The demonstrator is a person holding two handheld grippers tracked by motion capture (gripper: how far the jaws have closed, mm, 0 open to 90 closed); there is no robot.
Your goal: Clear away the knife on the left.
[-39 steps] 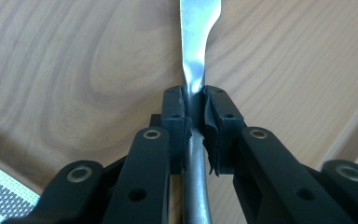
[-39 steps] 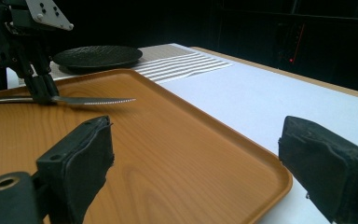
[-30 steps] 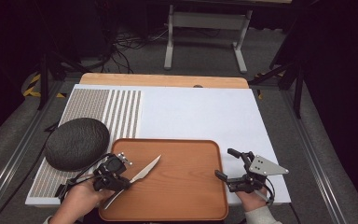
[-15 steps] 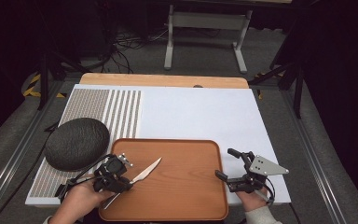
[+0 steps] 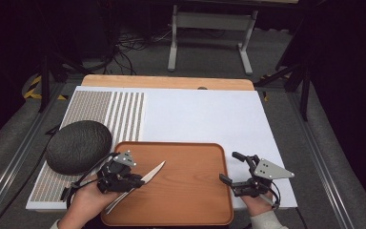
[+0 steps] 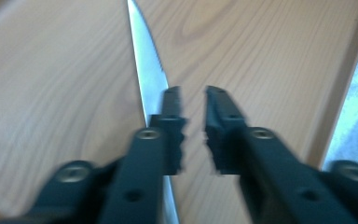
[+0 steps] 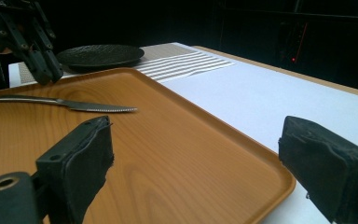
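Note:
A silver knife point(image 5: 153, 171) with a serrated blade lies flat on the wooden tray point(image 5: 190, 195), tip pointing up and right. My left gripper point(image 5: 139, 181) hovers over its handle end, jaws a narrow gap apart with nothing between them. In the left gripper view the knife blade point(image 6: 147, 70) runs under the left jaw of that gripper point(image 6: 193, 100). My right gripper point(image 5: 229, 167) stands wide open at the tray's right edge, empty. The right gripper view shows the knife point(image 7: 74, 103) resting on the tray point(image 7: 168, 154), with the left gripper point(image 7: 51, 74) just behind it.
A dark textured plate point(image 5: 78, 145) sits on the striped mat point(image 5: 124, 114) left of the tray. A white board point(image 5: 209, 114) covers the table beyond the tray. A metal stand point(image 5: 209, 28) is on the floor behind the table.

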